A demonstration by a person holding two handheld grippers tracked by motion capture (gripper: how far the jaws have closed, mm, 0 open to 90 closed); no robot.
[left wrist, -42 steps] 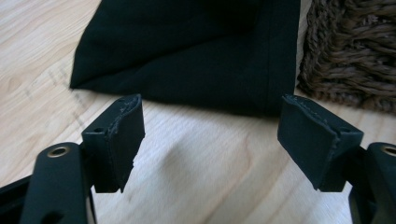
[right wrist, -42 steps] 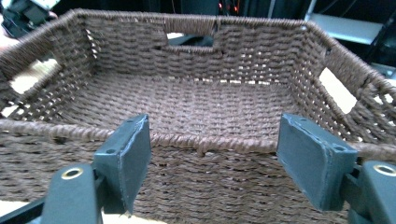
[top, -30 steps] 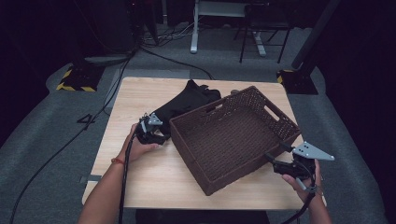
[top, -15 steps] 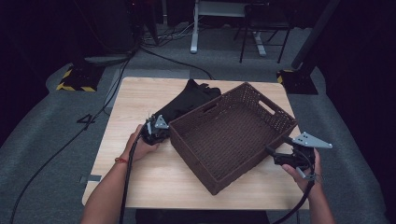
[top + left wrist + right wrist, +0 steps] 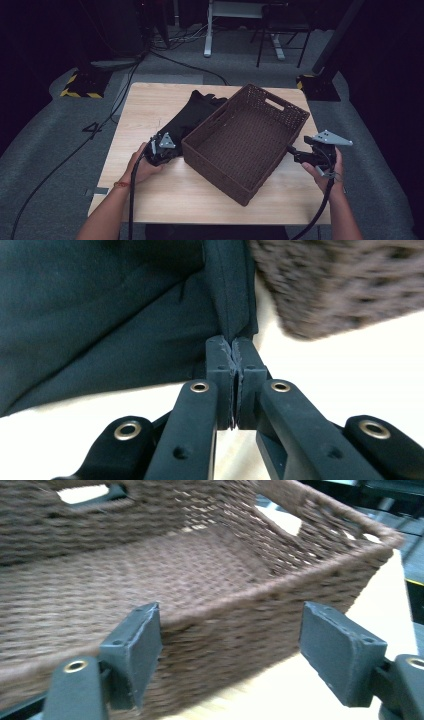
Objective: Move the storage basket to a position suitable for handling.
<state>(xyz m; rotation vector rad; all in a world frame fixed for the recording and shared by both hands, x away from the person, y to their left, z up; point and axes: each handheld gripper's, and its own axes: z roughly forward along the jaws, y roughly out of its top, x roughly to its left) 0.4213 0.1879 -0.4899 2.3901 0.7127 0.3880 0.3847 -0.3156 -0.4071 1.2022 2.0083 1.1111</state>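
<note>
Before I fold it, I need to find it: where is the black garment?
In the high view the black garment lies on the wooden table, left of the woven basket, its near edge pinched in the left gripper.

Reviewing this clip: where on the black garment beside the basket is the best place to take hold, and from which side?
The near edge of the black garment, from the person's side. It lies flat on the table with its far part against the basket, so only this free hem gives the jaws a fold. The left gripper is already shut on that fold.
</note>
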